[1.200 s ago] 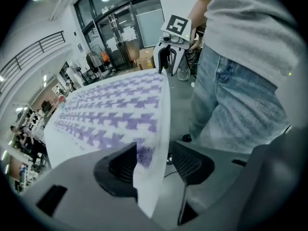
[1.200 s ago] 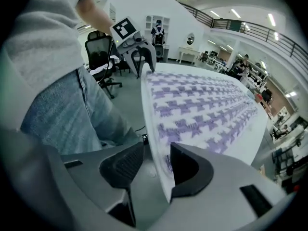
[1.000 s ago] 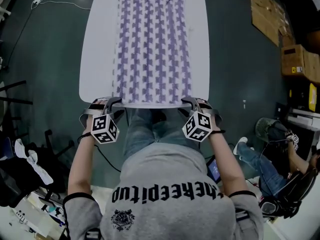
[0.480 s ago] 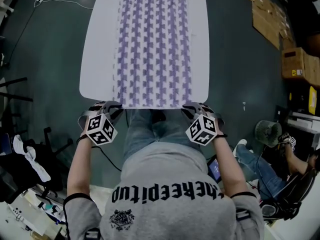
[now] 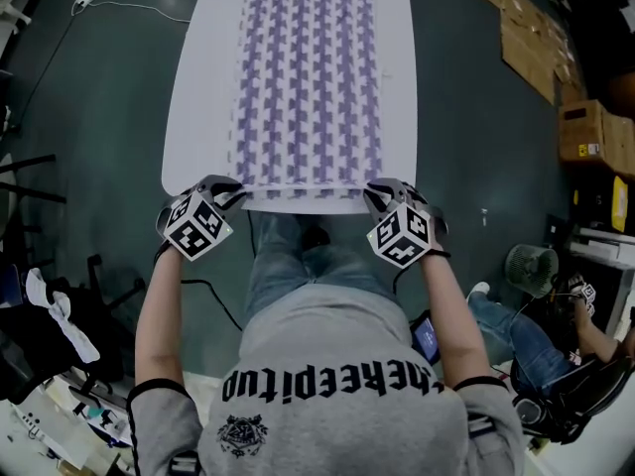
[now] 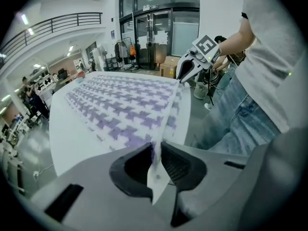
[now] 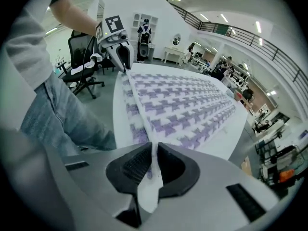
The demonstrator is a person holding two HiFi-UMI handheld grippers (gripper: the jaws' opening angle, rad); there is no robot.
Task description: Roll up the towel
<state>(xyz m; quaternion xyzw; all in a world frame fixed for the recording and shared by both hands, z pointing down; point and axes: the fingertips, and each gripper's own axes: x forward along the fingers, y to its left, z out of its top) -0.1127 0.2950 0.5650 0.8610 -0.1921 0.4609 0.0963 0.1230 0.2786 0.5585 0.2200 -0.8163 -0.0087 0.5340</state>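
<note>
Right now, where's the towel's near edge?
Head view, at the near end of the white table: the towel edge spans between the left gripper and right gripper, each shut on one corner.

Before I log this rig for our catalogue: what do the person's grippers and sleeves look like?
Left gripper and right gripper: grey shells, black ribbed pads, each carrying a white cube with black square markers. The person wears a grey short-sleeved shirt with dark-edged sleeves.
</note>
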